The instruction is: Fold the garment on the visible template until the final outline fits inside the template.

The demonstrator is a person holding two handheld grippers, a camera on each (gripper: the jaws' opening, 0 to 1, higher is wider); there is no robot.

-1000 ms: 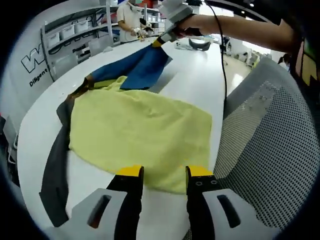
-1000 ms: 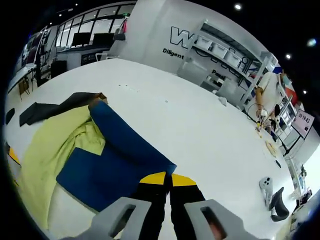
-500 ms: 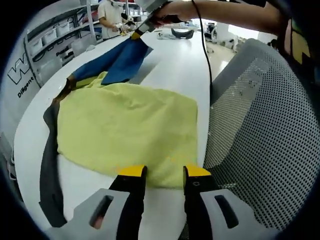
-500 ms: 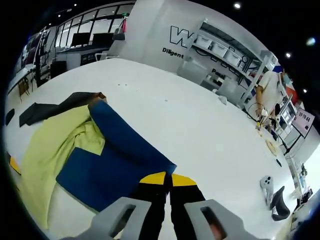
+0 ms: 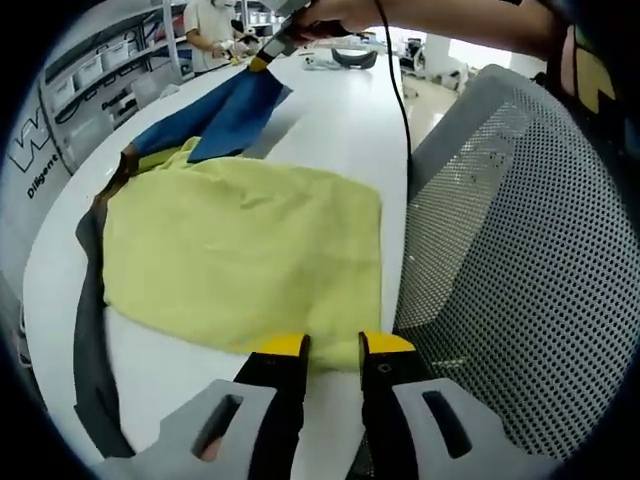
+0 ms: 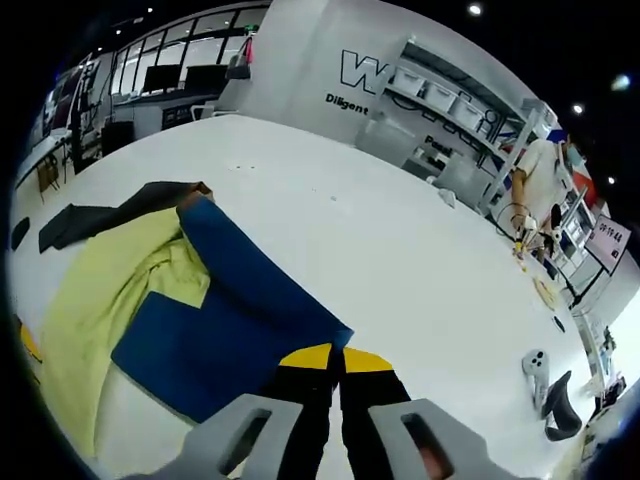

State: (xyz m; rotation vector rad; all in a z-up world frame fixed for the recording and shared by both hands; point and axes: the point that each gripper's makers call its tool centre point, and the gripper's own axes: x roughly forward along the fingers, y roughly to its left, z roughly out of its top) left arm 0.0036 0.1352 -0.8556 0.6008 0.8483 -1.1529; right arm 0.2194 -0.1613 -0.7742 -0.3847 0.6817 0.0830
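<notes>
Garment: a yellow-green and blue fabric garment (image 5: 240, 250) lies spread on the white table (image 5: 330, 120), its yellow-green body nearest the left gripper and its blue part (image 5: 225, 115) stretched away toward the far side; in the right gripper view the blue part (image 6: 230, 320) lies over the yellow-green cloth.
Template: a dark grey flat template sheet (image 5: 88, 330) lies under the garment, showing as a strip along one edge; in the right gripper view its dark end (image 6: 110, 215) pokes out beyond the cloth.
Left gripper: the left gripper (image 5: 331, 347), black with yellow tips, stands at the near hem of the yellow-green cloth, jaws a little apart, the tips at the hem; whether cloth sits between them cannot be told.
Right gripper: the right gripper (image 6: 336, 356) has its jaws pressed together on the corner of the blue part; in the left gripper view it is at the far end, held by a hand (image 5: 330, 12).
Chair: a grey mesh chair back (image 5: 510, 260) stands just beside the table's edge.
Background: shelving with bins (image 6: 450, 115) and a person (image 5: 212, 22) stand beyond the table.
</notes>
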